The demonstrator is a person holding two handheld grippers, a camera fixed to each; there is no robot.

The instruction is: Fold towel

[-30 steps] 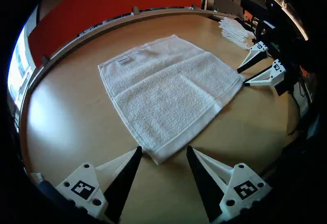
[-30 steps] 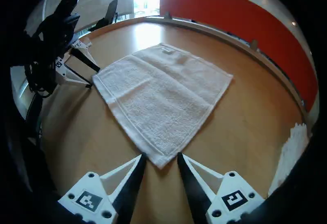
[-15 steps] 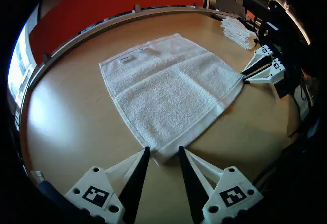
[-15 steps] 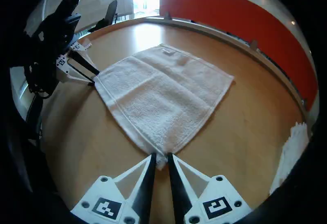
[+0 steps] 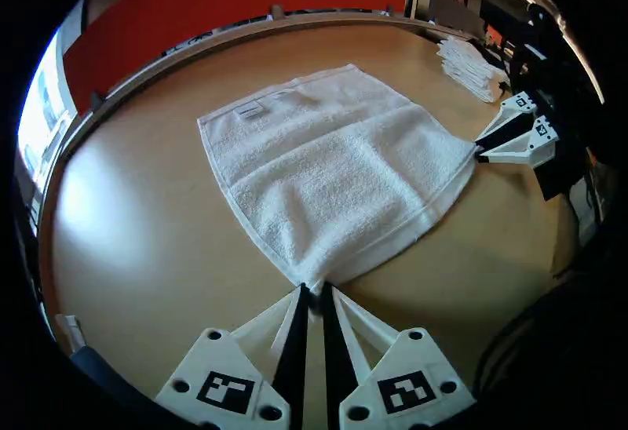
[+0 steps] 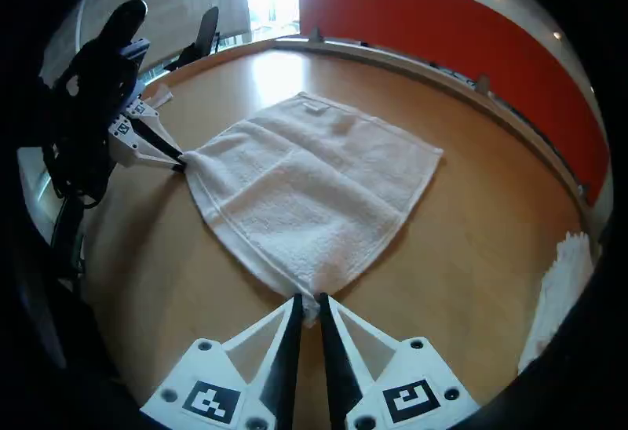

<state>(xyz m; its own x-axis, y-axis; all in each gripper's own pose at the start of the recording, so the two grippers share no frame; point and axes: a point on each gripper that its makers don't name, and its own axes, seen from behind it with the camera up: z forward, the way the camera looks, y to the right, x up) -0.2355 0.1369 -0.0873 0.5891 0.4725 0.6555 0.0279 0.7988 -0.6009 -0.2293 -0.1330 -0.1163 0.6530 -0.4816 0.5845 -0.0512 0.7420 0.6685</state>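
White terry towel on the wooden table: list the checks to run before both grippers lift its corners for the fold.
1. Fingers of the left gripper pinch a corner of the white terry towel: ok.
2. Fingers of the right gripper pinch the neighbouring corner: ok.
3. How much cloth sits between each pair of fingers: cannot tell.
4. Rest of the towel lies flat on the wooden table, with the sewn label at the far edge: ok.
5. The stack of folded white towels lies apart from the towel: ok.
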